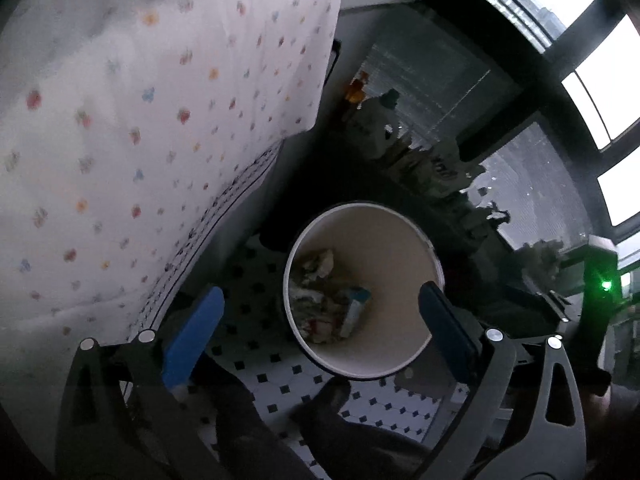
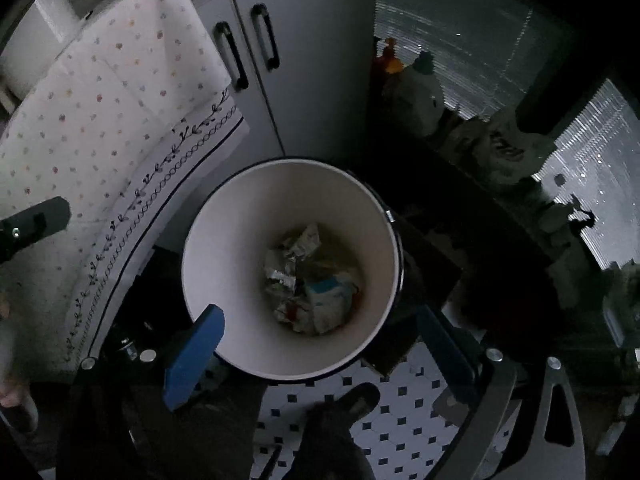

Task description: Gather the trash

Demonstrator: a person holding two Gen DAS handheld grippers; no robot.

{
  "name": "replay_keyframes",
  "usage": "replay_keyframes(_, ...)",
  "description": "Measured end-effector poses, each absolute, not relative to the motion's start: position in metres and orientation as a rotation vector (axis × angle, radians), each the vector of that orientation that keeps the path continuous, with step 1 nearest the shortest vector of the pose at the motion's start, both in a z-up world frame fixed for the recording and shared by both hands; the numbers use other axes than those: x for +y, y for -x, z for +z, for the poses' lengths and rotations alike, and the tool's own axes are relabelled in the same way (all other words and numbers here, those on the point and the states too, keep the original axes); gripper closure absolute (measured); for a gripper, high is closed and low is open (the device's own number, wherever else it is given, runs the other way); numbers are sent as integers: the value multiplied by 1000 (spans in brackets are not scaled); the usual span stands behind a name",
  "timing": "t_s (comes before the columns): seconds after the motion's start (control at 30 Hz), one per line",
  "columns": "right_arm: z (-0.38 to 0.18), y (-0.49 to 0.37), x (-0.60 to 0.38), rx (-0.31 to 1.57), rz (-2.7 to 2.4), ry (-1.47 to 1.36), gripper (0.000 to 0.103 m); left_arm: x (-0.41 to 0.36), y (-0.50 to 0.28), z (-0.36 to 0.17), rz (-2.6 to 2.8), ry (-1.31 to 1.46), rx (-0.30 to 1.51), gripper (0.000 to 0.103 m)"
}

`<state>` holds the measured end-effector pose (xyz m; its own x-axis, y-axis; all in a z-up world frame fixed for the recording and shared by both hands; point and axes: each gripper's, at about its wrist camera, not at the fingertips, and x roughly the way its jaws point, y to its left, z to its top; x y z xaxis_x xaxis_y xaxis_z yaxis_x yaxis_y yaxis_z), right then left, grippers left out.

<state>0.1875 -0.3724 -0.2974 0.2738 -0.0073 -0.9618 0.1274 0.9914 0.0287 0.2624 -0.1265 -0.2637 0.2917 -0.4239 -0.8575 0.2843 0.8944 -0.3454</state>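
A round white bin (image 1: 392,248) stands on the tiled floor, seen from above in both views. Crumpled paper and wrappers (image 1: 324,300) lie at its bottom, with a blue-and-white packet (image 2: 332,292) among them. My left gripper (image 1: 322,294) hangs over the bin's left side, open, its blue pads (image 1: 196,336) wide apart and holding nothing. My right gripper (image 2: 318,316) is above the near rim of the bin (image 2: 224,248), open too, with nothing held between its pads (image 2: 192,356).
A flower-dotted tablecloth (image 1: 140,120) hangs down left of the bin. Grey cabinet doors (image 2: 300,80) stand behind it. A dark ledge with figurines (image 2: 420,92) runs along the window on the right. A person's dark shoe (image 2: 352,400) rests on the black-and-white tiles (image 2: 400,420).
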Motion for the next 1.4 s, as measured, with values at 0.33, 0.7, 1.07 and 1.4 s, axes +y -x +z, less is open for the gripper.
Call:
replay_keyframes(0.33,-237,-185,-362,1200,-212,-221,8,-111,-270,-214,-529,71,1116,6)
replay_keyframes(0.7,-145,-165,-374,1032,-113,-184,8,-106,-229,-125,-443,71,904,6)
replay_keyframes(1.07,-58,-117,-381,841,8,-163,8,-113,-142,-54,-340,69,775,6)
replay_keyframes(1.4,1,-77,-384,717,84,-125,8,-109,-82,-6,-228,84,674,6)
